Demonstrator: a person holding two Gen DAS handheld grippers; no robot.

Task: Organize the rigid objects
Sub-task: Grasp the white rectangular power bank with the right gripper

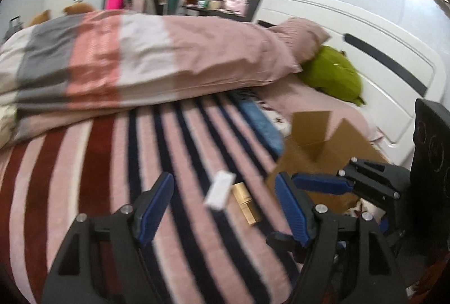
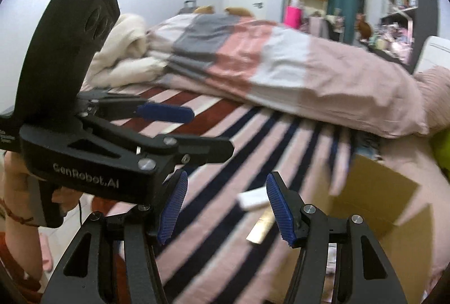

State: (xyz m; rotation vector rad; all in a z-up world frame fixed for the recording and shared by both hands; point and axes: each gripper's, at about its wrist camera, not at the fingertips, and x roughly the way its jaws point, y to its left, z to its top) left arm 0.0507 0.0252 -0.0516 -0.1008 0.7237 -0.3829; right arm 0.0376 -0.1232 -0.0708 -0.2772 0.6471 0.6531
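A small white box (image 1: 219, 190) and a gold box (image 1: 247, 204) lie side by side on the striped blanket (image 1: 112, 163). My left gripper (image 1: 225, 208) hovers just short of them, open, with nothing between its pads. To their right stands an open cardboard box (image 1: 323, 146). In the right wrist view the white box (image 2: 253, 199) and the gold box (image 2: 261, 228) lie beyond my right gripper (image 2: 227, 208), which is open and holds nothing. The cardboard box (image 2: 379, 191) is at its right. My left gripper (image 2: 212, 129) shows at its left, held by a hand (image 2: 17, 185).
A folded duvet (image 1: 140, 64) fills the far half of the bed, with a pink pillow (image 1: 298, 33) and a green plush (image 1: 332, 76) by the white headboard (image 1: 365, 45). A blue flat object (image 1: 261, 123) lies behind the cardboard box. Shelves and a desk stand beyond the bed.
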